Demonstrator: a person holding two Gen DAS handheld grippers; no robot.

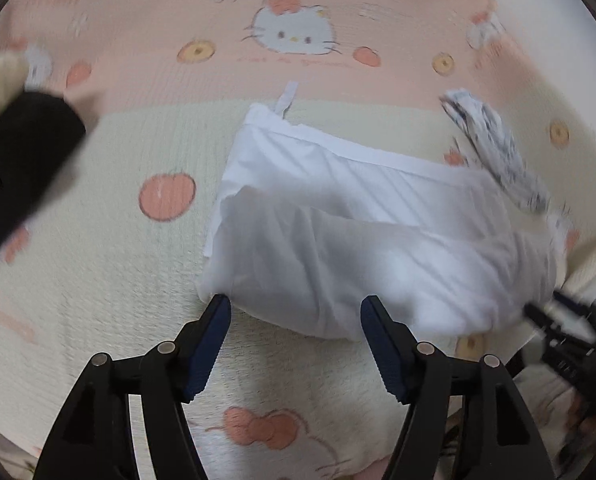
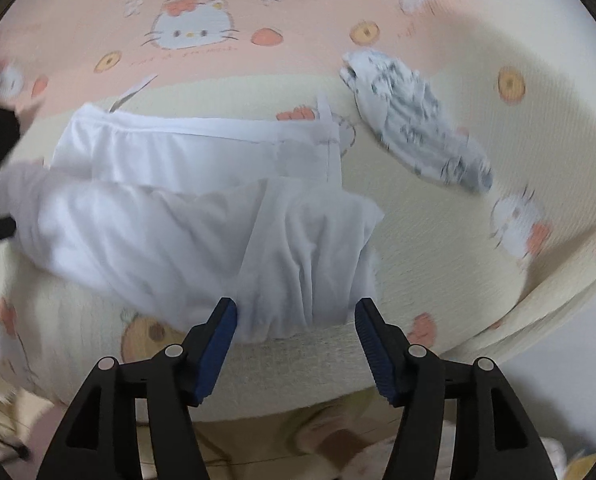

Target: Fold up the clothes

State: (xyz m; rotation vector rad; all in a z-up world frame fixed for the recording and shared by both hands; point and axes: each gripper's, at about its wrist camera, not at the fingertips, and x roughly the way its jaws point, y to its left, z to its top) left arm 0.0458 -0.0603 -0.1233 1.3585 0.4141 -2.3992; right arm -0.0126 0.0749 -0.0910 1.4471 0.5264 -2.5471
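White folded garment (image 1: 362, 232) lies on the bed (image 1: 98, 280), a patterned cloth (image 1: 494, 152) at its two o'clock, while both the left hand-held gripper (image 1: 296, 312) and the right hand-held gripper (image 2: 296, 314) stand open, holding nothing.

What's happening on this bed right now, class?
A person with a gripper in each hand is folding a white garment on a cartoon-print bedspread. The left gripper and right gripper both stand open at its near edge, pressing nothing. A patterned cloth lies apart, beyond it.
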